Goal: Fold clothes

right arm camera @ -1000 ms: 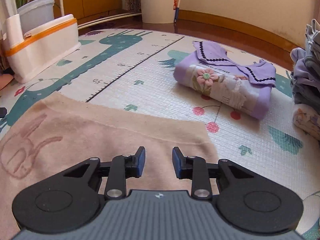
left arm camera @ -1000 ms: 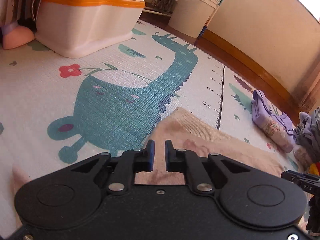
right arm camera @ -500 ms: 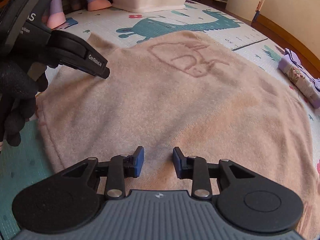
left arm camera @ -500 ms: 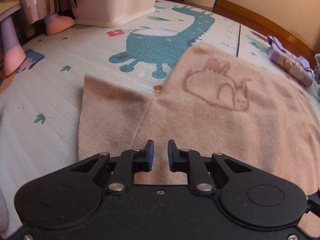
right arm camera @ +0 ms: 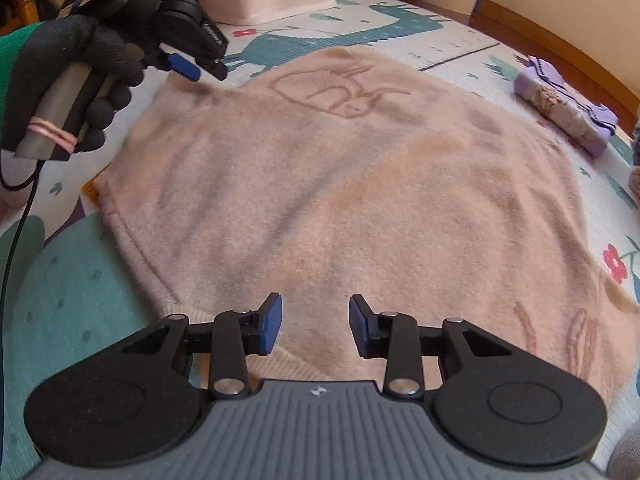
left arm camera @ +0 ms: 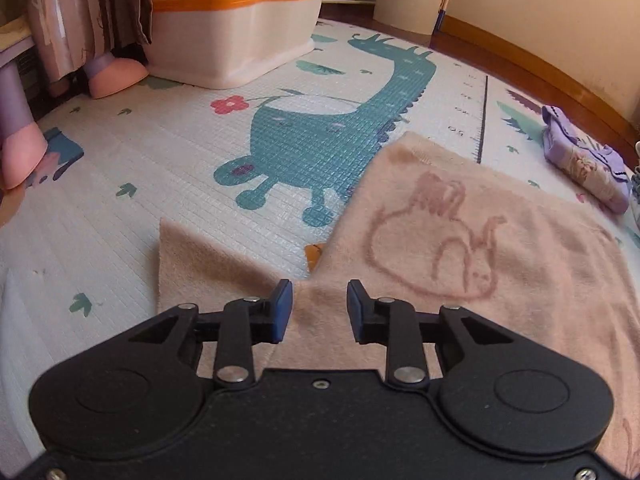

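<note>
I see a play mat [left arm camera: 132,160] printed with a teal dinosaur covering the floor. Spread flat on it lies a pink sweater [right arm camera: 340,184]; a folded purple garment [right arm camera: 564,108] and a white-and-orange bin [left arm camera: 236,40], possibly a potty, rest farther off.

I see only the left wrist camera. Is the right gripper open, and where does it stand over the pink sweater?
Observer: Yes, the right gripper is open, above the pink sweater, near its ribbed edge.
Operator: Does it hold any cloth?
Observer: No, nothing sits between its fingers.
Operator: What holds my left gripper?
Observer: A black-gloved hand with a green sleeve holds the left gripper by its handle.
</note>
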The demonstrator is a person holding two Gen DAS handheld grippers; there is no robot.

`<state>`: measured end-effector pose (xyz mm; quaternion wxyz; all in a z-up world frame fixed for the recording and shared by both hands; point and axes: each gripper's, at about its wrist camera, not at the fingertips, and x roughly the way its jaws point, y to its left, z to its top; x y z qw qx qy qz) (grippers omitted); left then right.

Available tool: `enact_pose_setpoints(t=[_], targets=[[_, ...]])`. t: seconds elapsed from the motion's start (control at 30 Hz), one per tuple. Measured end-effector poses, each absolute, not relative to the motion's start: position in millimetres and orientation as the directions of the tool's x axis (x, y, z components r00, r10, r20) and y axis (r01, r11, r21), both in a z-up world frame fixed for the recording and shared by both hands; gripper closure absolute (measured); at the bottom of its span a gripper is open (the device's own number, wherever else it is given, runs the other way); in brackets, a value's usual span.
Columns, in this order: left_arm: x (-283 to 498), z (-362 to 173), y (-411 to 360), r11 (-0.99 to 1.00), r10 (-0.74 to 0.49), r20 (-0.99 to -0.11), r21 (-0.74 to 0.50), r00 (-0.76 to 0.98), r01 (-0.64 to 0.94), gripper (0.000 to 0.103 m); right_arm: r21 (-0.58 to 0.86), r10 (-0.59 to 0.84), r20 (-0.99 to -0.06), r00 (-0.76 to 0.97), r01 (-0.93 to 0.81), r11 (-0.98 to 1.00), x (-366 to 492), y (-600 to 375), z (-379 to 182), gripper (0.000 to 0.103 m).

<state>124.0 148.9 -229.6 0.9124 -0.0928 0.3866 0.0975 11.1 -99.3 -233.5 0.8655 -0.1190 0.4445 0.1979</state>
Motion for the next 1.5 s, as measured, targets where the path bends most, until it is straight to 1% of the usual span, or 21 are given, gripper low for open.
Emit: enact_pose_setpoints(t=[0.13,0.17,0.2,0.23,0.27,0.33,0.43,0.47,0.53,0.6,0.63,0.7,0.77,0.9,0.93,1.0,1.07,1.23,1.27,1.33,1.5], targets=[[84,-228,54,0.999,-0.029,-0.711,0.009,0.702,0.05,0.076,-0.034,0.11,-0.807,0.581,-0.231,0.972,24,-163,-230,0.066],[72,-233,36,0.993,-0.059,-0.725,0.025,0.686,0.111,0.076,-0.023,0.089,-0.817,0.57,-0.188,0.982,26,-177,-232,0.065],[62,-243,22,0.988,-0.069,-0.762,0.035,0.643,0.148,0.076,-0.007,0.076,-0.841,0.535,-0.152,0.988,27,-189,-240,0.064],[52,-254,9,0.983,-0.065,-0.796,0.054,0.602,0.177,0.076,0.011,0.069,-0.873,0.483,-0.122,0.993,28,-199,-251,0.064],[42,-262,0,0.978,-0.028,-0.813,0.099,0.581,0.186,0.076,0.028,0.064,-0.901,0.428,-0.09,0.996,28,-210,-262,0.062],[28,-264,-13,0.963,0.015,-0.804,0.173,0.594,0.209,0.076,0.042,0.066,-0.913,0.402,-0.069,0.997,22,-216,-268,0.062],[21,-257,-25,0.94,-0.002,-0.828,0.19,0.56,0.284,0.076,0.045,0.07,-0.916,0.394,-0.073,0.996,12,-216,-269,0.059],[15,-257,-28,0.934,-0.012,-0.833,0.189,0.554,0.303,0.074,0.038,0.071,-0.92,0.386,-0.093,0.995,11,-212,-268,0.059],[9,-266,-33,0.923,0.023,-0.873,0.206,0.487,0.325,0.074,0.044,0.083,-0.926,0.367,-0.114,0.993,10,-209,-264,0.059],[17,-261,-34,0.936,0.022,-0.879,0.185,0.476,0.299,0.074,0.082,0.106,-0.914,0.392,-0.079,0.993,6,-215,-257,0.061],[25,-255,-35,0.946,-0.012,-0.873,0.148,0.488,0.289,0.074,0.102,0.117,-0.898,0.425,-0.058,0.993,3,-220,-254,0.065],[45,-237,-42,0.96,-0.108,-0.837,0.052,0.537,0.274,0.074,0.144,0.134,-0.861,0.49,-0.017,0.989,-4,-229,-247,0.065],[69,-216,-52,0.962,-0.203,-0.789,-0.049,0.58,0.27,0.074,0.148,0.137,-0.833,0.536,-0.022,0.989,-3,-233,-245,0.066],[120,-192,-95,0.924,-0.333,-0.735,-0.128,0.591,0.362,0.074,0.139,0.15,-0.798,0.583,-0.065,0.988,8,-237,-251,0.066],[132,-195,-108,0.918,-0.334,-0.741,-0.115,0.582,0.38,0.077,0.138,0.16,-0.797,0.582,-0.082,0.987,10,-236,-255,0.066],[156,-201,-134,0.904,-0.335,-0.754,-0.089,0.565,0.418,0.078,0.14,0.177,-0.812,0.556,-0.109,0.984,8,-231,-266,0.066],[178,-208,-160,0.889,-0.335,-0.768,-0.065,0.546,0.454,0.084,0.125,0.17,-0.796,0.581,-0.116,0.985,-1,-226,-271,0.063],[212,-258,-214,0.856,-0.272,-0.845,0.007,0.461,0.517,0.086,0.126,0.148,-0.772,0.618,-0.08,0.989,-10,-221,-276,0.059],[217,-264,-220,0.857,-0.265,-0.843,0.016,0.468,0.514,0.087,0.128,0.149,-0.766,0.625,-0.079,0.989,-12,-221,-277,0.059],[232,-265,-225,0.878,-0.285,-0.825,-0.021,0.488,0.479,0.087,0.133,0.15,-0.76,0.632,-0.075,0.988,-14,-221,-278,0.059],[256,-261,-243,0.864,-0.269,-0.825,0.022,0.497,0.504,0.086,0.122,0.15,-0.761,0.631,-0.087,0.989,-16,-219,-278,0.058]])
